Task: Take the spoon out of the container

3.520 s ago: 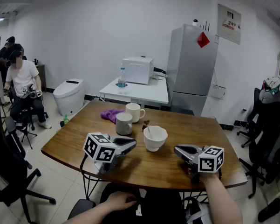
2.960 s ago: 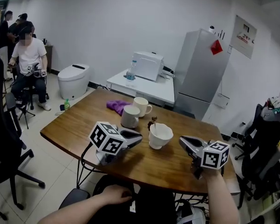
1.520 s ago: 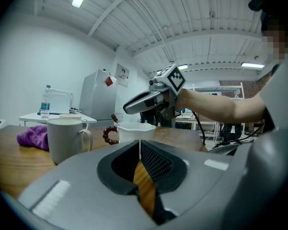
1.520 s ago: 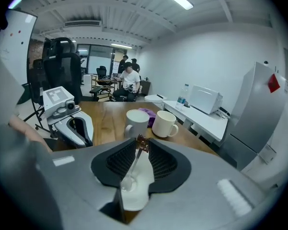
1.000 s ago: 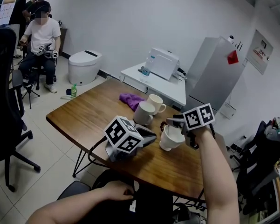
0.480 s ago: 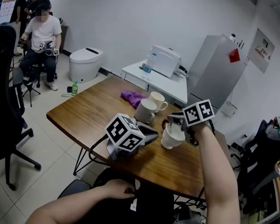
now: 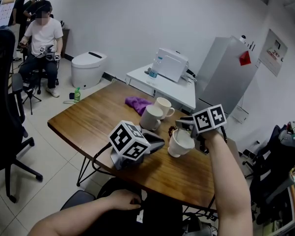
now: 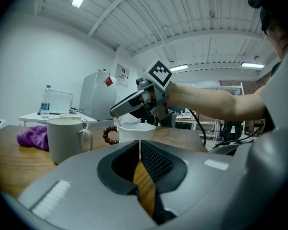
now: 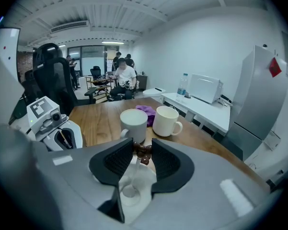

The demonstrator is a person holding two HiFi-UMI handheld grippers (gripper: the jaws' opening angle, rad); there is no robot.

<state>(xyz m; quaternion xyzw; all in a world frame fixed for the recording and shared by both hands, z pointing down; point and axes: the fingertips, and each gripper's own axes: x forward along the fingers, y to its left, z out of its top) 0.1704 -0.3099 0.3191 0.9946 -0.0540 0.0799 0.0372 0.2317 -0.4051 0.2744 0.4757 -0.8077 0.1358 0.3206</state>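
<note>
– Starting from the wooden table (image 7: 88, 117): where on it is the container?

– On the person's right half. The container (image 7: 180, 144) is white and open-topped, with a grey mug (image 7: 150, 117) and a cream mug (image 7: 163, 105) close by on its far left.

– Which gripper is nearer?

– The right gripper (image 7: 181, 126), by far. It hangs over the container, tilted down into it. The left gripper (image 7: 159, 142) lies low just beside the container on the person's left. It points roughly level at the wall, tips drawn together with nothing between them.

– And the spoon?

– Inside the container. In the right gripper view the spoon (image 9: 129, 191) has its scoop on the bottom, close under the gripper's body. Its thin handle slants up and away, running along the gap between the jaws, not across it.

– Do the jaws have it?

– Not yet, I'd say. They have just been closing and stand at a middling gap. The handle is between the pads (image 9: 116, 159), but space shows on either side of it.

– So the next move?

– Probably a further squeeze right there, then a lift along the handle's slant so the scoop clears the rim.
</note>
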